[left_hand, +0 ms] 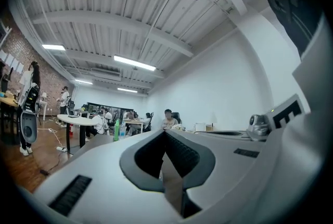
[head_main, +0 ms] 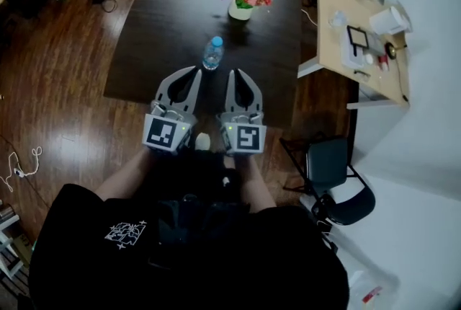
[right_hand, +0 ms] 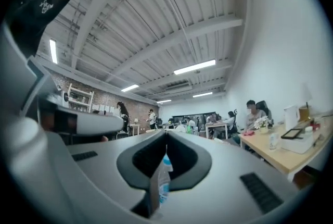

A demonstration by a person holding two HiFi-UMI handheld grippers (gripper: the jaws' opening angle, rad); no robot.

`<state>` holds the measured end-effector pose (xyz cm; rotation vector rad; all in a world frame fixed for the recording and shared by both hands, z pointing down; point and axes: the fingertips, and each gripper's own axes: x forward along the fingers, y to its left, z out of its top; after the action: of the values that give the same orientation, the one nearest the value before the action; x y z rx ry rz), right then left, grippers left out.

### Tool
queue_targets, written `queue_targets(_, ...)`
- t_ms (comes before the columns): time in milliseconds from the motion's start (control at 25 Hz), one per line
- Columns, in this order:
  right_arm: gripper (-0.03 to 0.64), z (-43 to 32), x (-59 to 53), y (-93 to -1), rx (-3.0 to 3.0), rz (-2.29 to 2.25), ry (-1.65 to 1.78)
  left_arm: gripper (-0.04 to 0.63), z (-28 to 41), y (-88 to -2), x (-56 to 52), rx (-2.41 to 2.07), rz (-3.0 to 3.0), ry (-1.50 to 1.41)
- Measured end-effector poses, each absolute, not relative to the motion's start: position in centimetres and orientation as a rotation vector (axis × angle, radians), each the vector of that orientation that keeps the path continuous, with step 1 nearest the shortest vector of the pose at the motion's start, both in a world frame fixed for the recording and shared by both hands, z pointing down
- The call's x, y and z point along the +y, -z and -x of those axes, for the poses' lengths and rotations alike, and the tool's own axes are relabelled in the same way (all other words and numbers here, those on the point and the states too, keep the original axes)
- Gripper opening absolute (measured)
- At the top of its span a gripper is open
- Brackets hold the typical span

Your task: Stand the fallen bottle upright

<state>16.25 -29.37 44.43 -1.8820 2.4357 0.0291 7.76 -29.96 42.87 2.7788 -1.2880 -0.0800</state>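
Across the open office, a white beamed ceiling [left_hand: 130, 14] with strip lights hangs over a wooden floor [head_main: 57, 107]. A long dark surface [head_main: 173, 6] fills the middle, and a smaller light desk [head_main: 333, 20] stands to its right, cluttered with small things. A black chair [head_main: 338, 179] sits near the person. Both tools are held side by side at the surface's near edge: the left gripper [head_main: 194, 73] has its jaws pressed together, as does the right gripper [head_main: 235, 74], neither pinching anything. A flower pot [head_main: 242, 9] stands further along. The bottle [head_main: 212, 52] stands upright on the surface, just ahead of the two tips and apart from them.
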Motion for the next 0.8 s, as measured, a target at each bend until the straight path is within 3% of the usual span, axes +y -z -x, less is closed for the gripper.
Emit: queue_targets(800,0.009,-17.3,-23.6,-39.4,2.402,1.903,-0.124,-0.002,-7.9,-39.9,-26.9,-1.309,-2.831,0.148)
